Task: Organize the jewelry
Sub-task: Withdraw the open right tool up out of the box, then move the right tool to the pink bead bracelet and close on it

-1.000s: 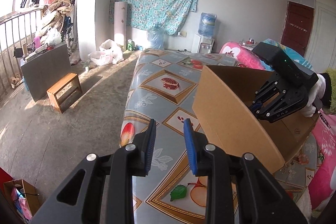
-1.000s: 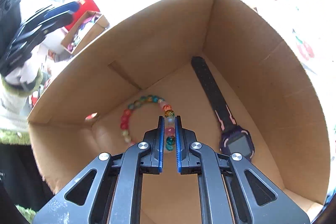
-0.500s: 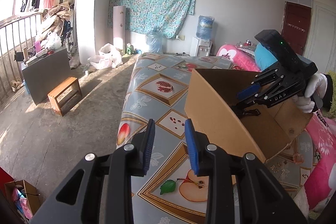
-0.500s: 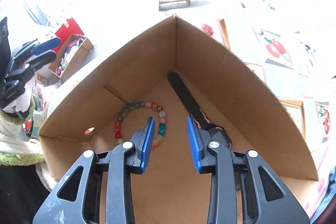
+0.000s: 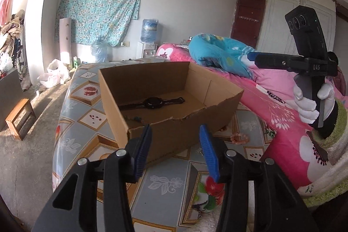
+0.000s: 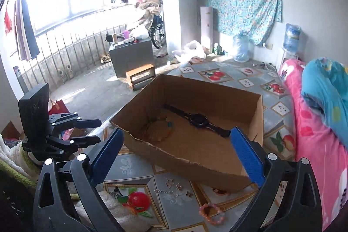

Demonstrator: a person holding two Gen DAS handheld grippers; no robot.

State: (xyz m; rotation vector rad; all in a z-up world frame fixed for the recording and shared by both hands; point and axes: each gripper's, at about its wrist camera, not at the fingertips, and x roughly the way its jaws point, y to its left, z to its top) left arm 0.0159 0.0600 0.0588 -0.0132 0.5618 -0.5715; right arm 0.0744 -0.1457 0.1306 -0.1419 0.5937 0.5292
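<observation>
Now my right gripper (image 6: 177, 157) stands with its jaws spread as wide as they go, having just been opening, and nothing sits between the blue pads (image 6: 246, 152). My left gripper (image 5: 177, 150) has its jaws partly apart, just been opening too, and empty as well.

Beyond them, the cardboard box (image 6: 219, 173) rests on the fruit-patterned cloth (image 6: 134, 169). Inside it lie a black watch (image 6: 199, 119) and a colourful bead bracelet (image 6: 159, 131), flat on the floor of the box.

Outside the box, just in front of its torn near wall, a pink bead bracelet (image 6: 212, 213) lies on the cloth, with a few small metal pieces (image 6: 174, 187) near it; these are too small for me to name.

I judge the pink bracelet is next. It looks light and limp: a strung loop that would sag and swing. The round beads may roll off the pads, so I would pinch across one side of the loop, pads flat on two or three beads, and close gently.
</observation>
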